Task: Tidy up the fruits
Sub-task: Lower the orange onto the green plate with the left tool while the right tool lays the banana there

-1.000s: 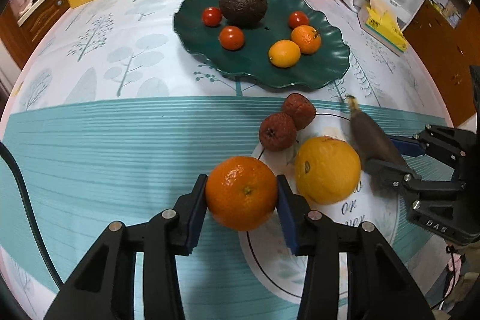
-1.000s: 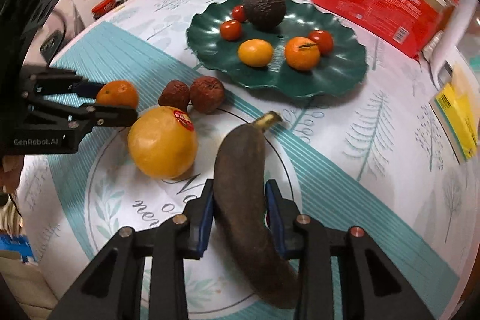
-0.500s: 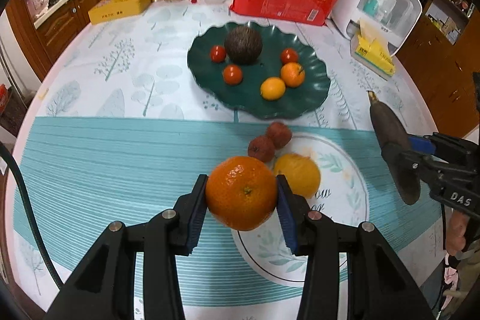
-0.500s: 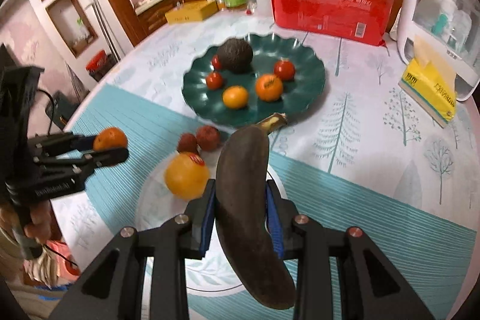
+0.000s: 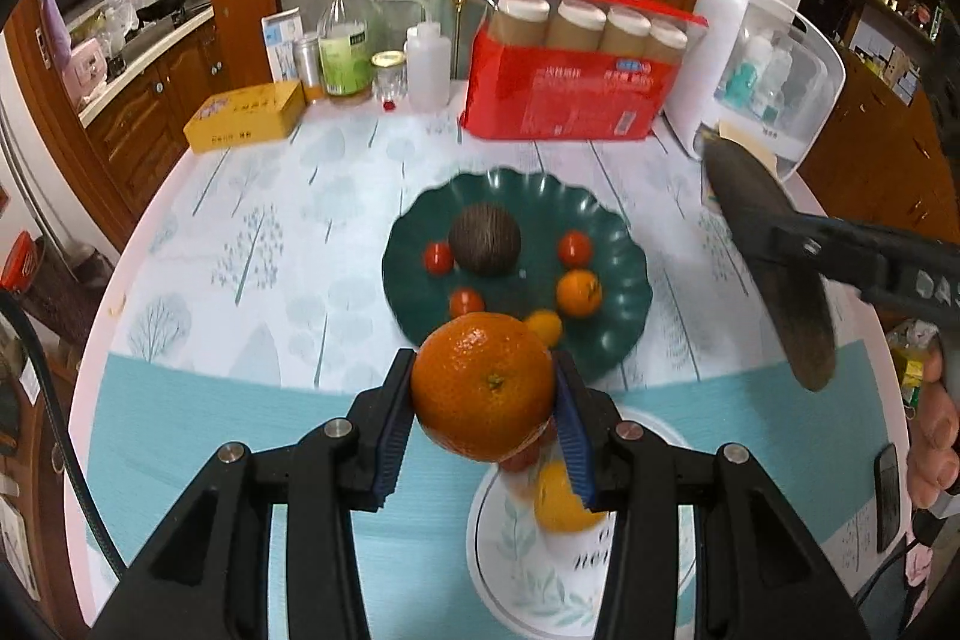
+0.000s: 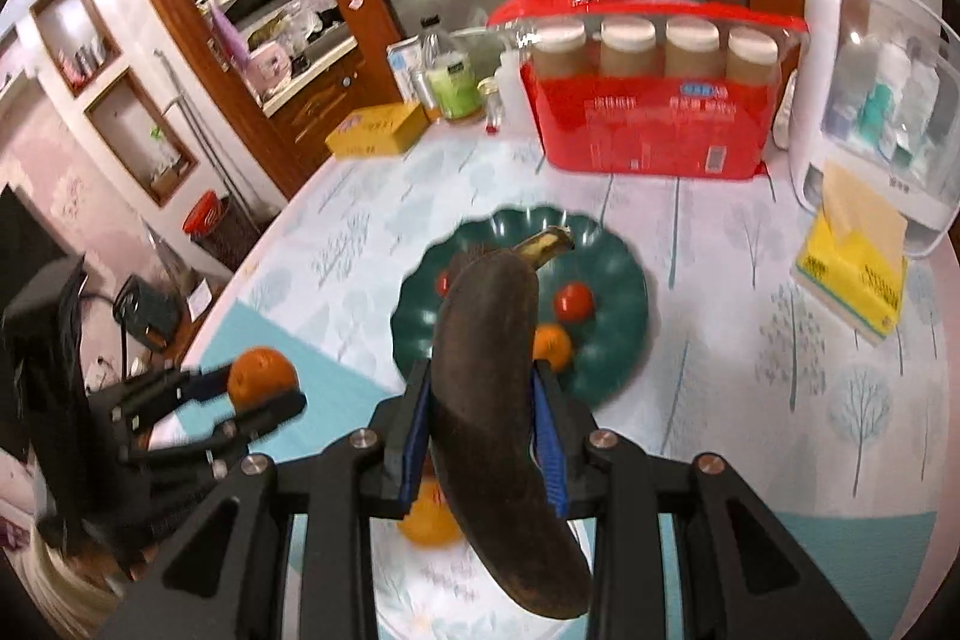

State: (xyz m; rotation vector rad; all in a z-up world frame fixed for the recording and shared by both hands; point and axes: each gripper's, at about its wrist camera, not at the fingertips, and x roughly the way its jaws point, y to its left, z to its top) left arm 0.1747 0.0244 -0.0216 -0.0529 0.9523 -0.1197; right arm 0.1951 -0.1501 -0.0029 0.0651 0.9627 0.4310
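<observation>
I have lifted both fruits clear since a second ago: my left gripper (image 5: pixel 483 394) is clamped on the round orange mandarin (image 5: pixel 482 385) and my right gripper (image 6: pixel 480 406) on the blackened overripe banana (image 6: pixel 498 400), both now high above the counter (image 5: pixel 240 244) instead of down at the white printed plate (image 5: pixel 510 550), so I judge the carry to the scalloped dark-green plate (image 5: pixel 624 316) is underway. The counter wears a tree-patterned cloth with a teal band, in a wood-panelled kitchen.
</observation>
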